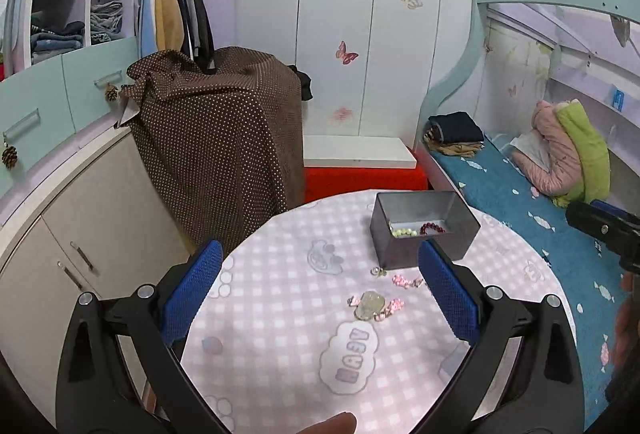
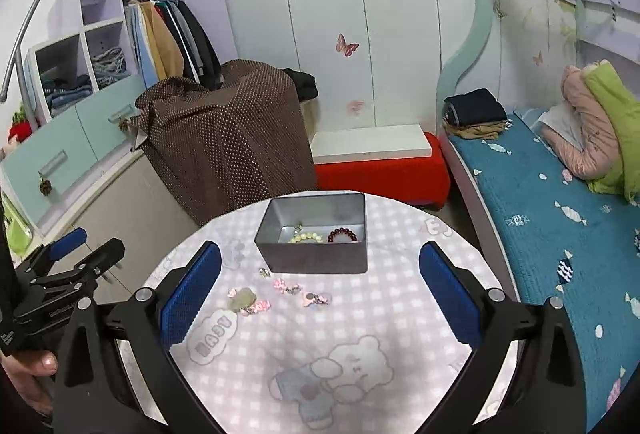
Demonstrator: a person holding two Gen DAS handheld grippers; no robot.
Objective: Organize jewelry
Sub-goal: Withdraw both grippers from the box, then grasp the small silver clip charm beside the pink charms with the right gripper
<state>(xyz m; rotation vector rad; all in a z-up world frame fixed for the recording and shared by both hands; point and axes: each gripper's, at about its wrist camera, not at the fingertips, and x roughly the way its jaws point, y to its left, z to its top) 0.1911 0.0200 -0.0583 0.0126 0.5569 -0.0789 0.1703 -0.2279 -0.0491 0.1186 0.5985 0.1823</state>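
The left gripper (image 1: 320, 298) hangs above the round table (image 1: 280, 354) with its blue-padded fingers (image 1: 192, 294) spread wide and nothing between them. From the left wrist view, a clear stone piece (image 1: 370, 306) with pink charms lies on the checked cloth at about 1 o'clock from that midpoint, close by. More pink trinkets (image 1: 406, 281) sit further toward 1 o'clock, just short of the grey metal box (image 1: 424, 230). Inside the box, a pale bead bracelet (image 1: 404, 232) and a dark red bead bracelet (image 1: 432, 228) lie side by side.

The right gripper (image 2: 320, 298) is likewise held wide apart and empty above the table. In its view the pink trinkets lie just below its midpoint line, and the box stands at 12 o'clock. A hand (image 2: 28, 374) shows at 9 o'clock, under the left gripper's body.
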